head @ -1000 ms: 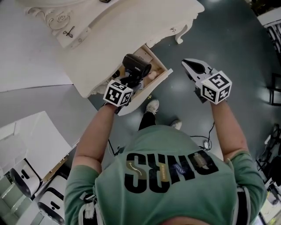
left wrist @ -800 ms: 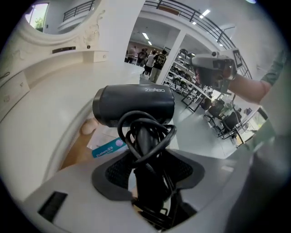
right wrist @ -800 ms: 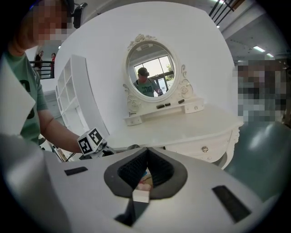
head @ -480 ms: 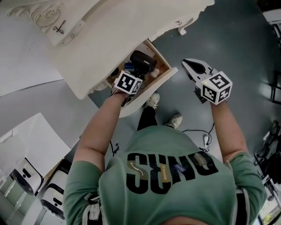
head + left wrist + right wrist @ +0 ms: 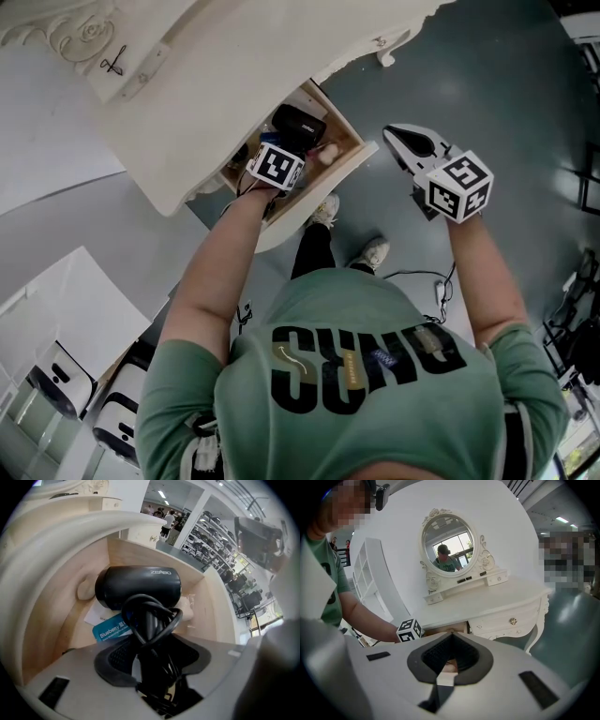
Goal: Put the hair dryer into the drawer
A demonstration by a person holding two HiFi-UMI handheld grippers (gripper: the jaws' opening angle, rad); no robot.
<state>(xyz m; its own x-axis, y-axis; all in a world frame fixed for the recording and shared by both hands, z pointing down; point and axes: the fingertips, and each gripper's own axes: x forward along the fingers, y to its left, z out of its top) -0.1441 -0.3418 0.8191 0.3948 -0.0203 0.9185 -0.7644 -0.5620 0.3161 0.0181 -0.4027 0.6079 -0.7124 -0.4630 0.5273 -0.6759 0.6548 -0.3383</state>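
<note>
Jaws of the left gripper are clamped on the handle of the black hair dryer, with loops of its cord bunched in the same grip. The gripper points steeply down into the open drawer, and the dryer's barrel lies crosswise inside the wooden walls, over a blue packet and a white card. Whether the barrel rests on them or hangs just above cannot be told. A pale rounded thing sits in the drawer's far left corner.

The right gripper is closed with nothing between its pads. In the head view it is held out over the grey-green floor, well apart from the drawer and to its right.

The drawer is pulled out from a white carved dressing table, which carries an oval mirror on top. The person's shoes stand just beside the drawer front.
</note>
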